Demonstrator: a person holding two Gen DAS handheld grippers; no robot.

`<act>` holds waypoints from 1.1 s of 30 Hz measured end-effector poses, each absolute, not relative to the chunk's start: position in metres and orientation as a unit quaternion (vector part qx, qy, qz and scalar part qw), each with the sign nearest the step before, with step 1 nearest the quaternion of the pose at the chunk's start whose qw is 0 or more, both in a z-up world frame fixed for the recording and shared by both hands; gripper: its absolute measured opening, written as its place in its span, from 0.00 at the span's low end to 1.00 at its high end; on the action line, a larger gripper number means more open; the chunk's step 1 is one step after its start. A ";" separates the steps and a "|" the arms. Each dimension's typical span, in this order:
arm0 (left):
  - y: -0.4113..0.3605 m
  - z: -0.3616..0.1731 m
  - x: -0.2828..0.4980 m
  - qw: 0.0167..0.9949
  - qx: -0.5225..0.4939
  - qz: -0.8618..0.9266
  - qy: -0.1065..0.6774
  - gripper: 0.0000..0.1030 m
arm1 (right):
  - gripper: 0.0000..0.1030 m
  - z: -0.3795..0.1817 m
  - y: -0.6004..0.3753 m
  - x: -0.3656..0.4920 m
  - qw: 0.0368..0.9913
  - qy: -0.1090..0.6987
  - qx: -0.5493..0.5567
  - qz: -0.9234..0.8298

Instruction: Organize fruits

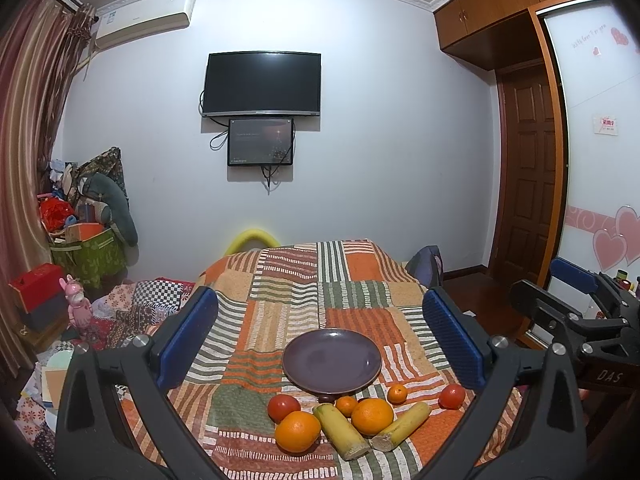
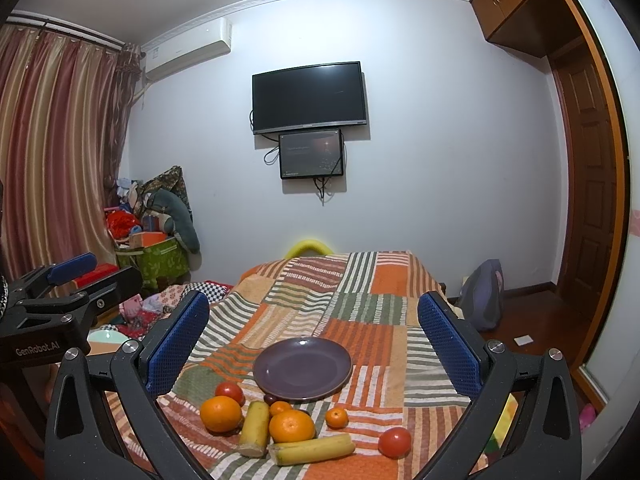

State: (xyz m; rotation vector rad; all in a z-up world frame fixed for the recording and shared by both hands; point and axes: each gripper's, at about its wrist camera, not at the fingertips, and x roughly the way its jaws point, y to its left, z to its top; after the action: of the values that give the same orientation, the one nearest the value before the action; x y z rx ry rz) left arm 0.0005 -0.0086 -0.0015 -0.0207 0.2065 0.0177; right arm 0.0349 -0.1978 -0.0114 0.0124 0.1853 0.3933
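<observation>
Both the left gripper [image 1: 320, 340] and right gripper [image 2: 314, 342] hover spread wide and empty above fruits clustered before an empty purple plate [image 2: 303, 368]; a nudged orange [image 2: 292, 426] could roll across the patchwork cloth [image 2: 360, 308]

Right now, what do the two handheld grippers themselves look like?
Both are alike: black angular frames with silver bolts, and fingers faced with textured blue pads. The left gripper bears white "GenRobot.AI" lettering; the right gripper reads "DAS". No cables or sleeves visible.
</observation>
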 end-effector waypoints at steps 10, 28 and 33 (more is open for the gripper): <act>-0.009 -0.002 0.000 0.995 -0.009 0.008 0.102 1.00 | 1.00 -0.012 -0.198 0.036 0.977 0.091 0.006 0.195; -0.010 -0.004 0.000 0.995 -0.010 0.008 0.104 1.00 | 1.00 -0.012 -0.198 0.035 0.977 0.091 0.005 0.194; -0.010 -0.003 0.001 0.995 -0.010 0.008 0.104 1.00 | 1.00 -0.012 -0.197 0.035 0.977 0.091 0.006 0.195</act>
State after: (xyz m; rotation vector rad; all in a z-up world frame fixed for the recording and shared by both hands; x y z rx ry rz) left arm 0.0007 -0.0102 -0.0035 -0.0200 0.2080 0.0154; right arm 0.0347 -0.1974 -0.0124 0.0113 0.1833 0.3927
